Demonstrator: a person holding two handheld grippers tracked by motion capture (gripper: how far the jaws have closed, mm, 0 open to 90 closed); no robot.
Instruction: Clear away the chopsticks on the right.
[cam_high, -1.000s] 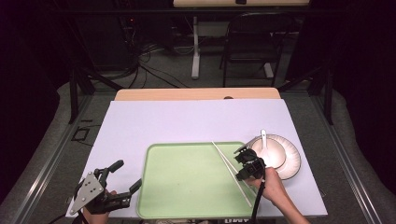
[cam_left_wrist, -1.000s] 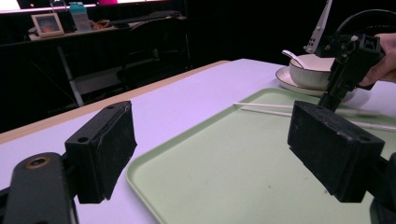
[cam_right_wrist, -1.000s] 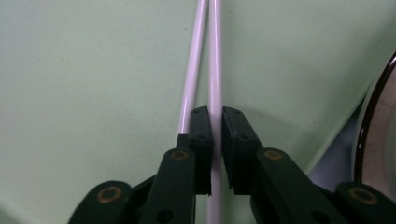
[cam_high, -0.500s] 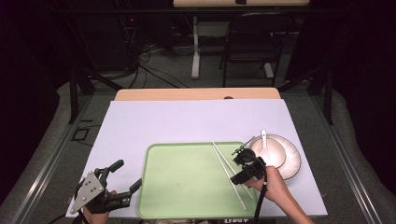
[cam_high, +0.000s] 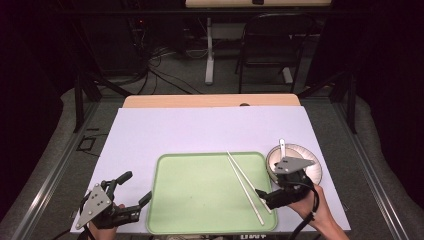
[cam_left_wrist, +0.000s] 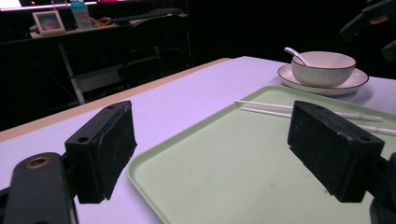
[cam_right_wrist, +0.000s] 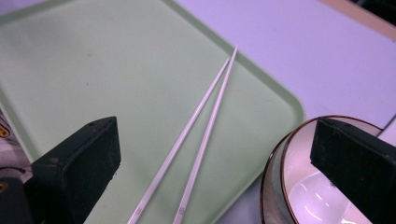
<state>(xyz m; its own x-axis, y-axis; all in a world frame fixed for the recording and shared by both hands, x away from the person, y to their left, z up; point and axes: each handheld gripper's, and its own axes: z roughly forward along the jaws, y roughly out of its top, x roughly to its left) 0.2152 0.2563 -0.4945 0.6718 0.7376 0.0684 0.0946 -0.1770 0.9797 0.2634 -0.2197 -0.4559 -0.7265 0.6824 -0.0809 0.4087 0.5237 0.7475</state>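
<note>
Your worktop (cam_high: 200, 130) is covered by a pale lilac sheet, with a bare wooden strip along its far edge. On it, toward your side, lies a pale green tray (cam_high: 200, 200), rectangular with rounded corners and a low raised rim, its floor lightly speckled.

To the right of the tray, just beside its far right corner, stands a white bowl (cam_left_wrist: 322, 67) with a dark rim line and ribbed wall, set on a matching saucer (cam_left_wrist: 327, 86). A white spoon (cam_left_wrist: 295, 53) rests in the bowl, handle leaning over the edge.

The chopsticks (cam_high: 247, 187) are a pair of thin, white, straight sticks, lying flat on the right part of the tray floor. They run diagonally, nearly touching at the far end and spreading slightly toward you; small markings show near their thicker ends in the right gripper view (cam_right_wrist: 201, 135).

Your right tool (cam_high: 280, 192) is above the tray's right edge, between the chopsticks and the bowl. Its jaws have just been opening and stand wide apart, with nothing between the pads.

Your left tool (cam_high: 127, 192) sits off the tray's near left corner, jaws apart and empty.
</note>
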